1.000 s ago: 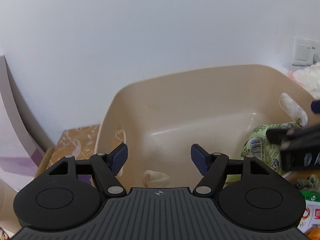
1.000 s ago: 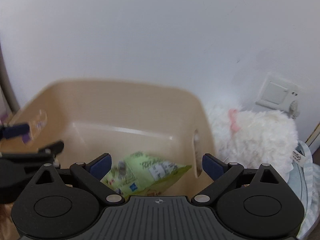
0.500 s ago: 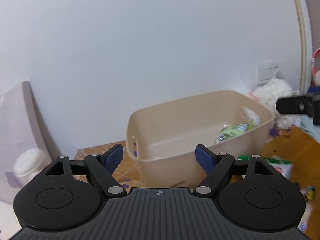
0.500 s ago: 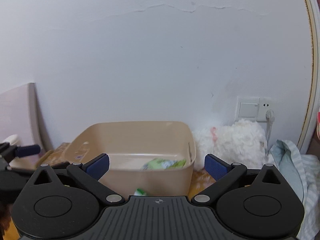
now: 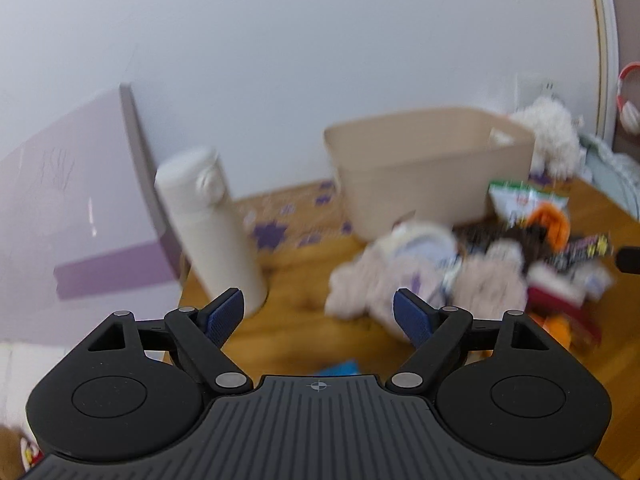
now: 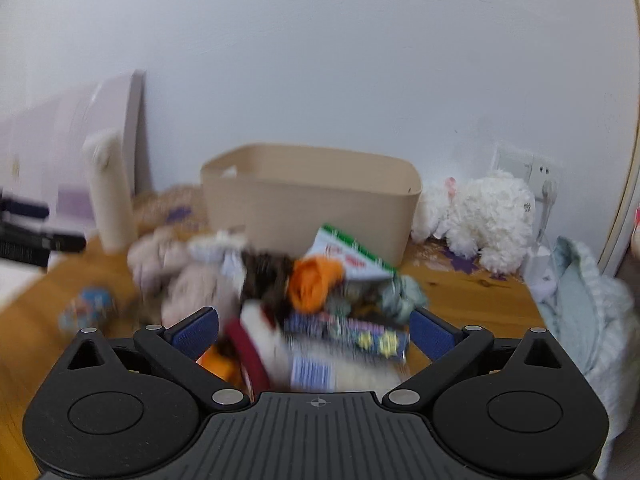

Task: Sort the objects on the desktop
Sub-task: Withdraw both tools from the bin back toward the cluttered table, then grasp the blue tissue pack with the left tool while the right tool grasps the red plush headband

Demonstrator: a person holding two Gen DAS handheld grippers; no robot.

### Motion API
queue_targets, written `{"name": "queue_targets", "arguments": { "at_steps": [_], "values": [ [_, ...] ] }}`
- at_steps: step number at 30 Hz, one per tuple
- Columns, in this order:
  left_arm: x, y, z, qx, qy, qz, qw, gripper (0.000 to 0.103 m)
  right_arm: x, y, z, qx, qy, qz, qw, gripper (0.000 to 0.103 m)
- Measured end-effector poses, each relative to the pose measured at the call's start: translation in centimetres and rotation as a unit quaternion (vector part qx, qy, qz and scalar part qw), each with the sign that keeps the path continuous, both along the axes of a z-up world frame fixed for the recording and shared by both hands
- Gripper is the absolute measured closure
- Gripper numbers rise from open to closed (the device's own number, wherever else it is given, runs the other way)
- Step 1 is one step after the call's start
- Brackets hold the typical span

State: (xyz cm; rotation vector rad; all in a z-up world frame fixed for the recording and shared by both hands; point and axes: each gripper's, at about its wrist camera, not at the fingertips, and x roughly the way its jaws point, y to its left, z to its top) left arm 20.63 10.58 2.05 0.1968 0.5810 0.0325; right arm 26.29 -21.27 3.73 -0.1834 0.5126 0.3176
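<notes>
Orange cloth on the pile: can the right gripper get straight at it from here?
Probably yes. The right gripper is open and empty, and the orange cloth lies on top of the pile just ahead, uncovered.

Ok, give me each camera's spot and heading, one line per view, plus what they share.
Left wrist: rides the left claw, open and empty, aimed down over the desk at the bottle and bin; the right claw's tip shows at the right edge.
Right wrist: rides the right claw, open over the pile, facing the bin; the left claw shows at the left edge.
Shared: bin, bottle, pile, plush.
</notes>
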Motion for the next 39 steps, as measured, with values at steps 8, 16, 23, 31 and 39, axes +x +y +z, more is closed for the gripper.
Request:
{"name": "queue_targets", "arguments": {
  "at_steps": [8,16,23,31,39],
  "values": [
    [-2.6,0.1,-4.6,0.005,0.039,-0.025,0.9989,0.019,-3.0,1.1,-2.0,-0.052,0.017,0.018,0.998,0.0],
    [-2.2,-0.2,-7.5,0.014,0.063,-0.02,0.9977,0.019,-0.5,1.3,-4.4,-0.047,0.062,0.001,0.997,0.0],
    [-0.5,1.0,-8.5,-0.037,0.082,0.0,0.9959,0.019,1.8,2.4,-5.9,-0.055,0.076,-0.011,0.996,0.007],
    [1.9,2.2,-9.0,-0.094,0.088,0.035,0.991,0.019,3.4,2.7,-6.0,-0.037,0.08,-0.013,0.996,0.023],
    [3.0,1.5,-8.7,-0.091,0.096,0.037,0.9905,0.03,4.5,3.6,-5.2,-0.011,0.116,0.008,0.993,0.082]
  ]
}}
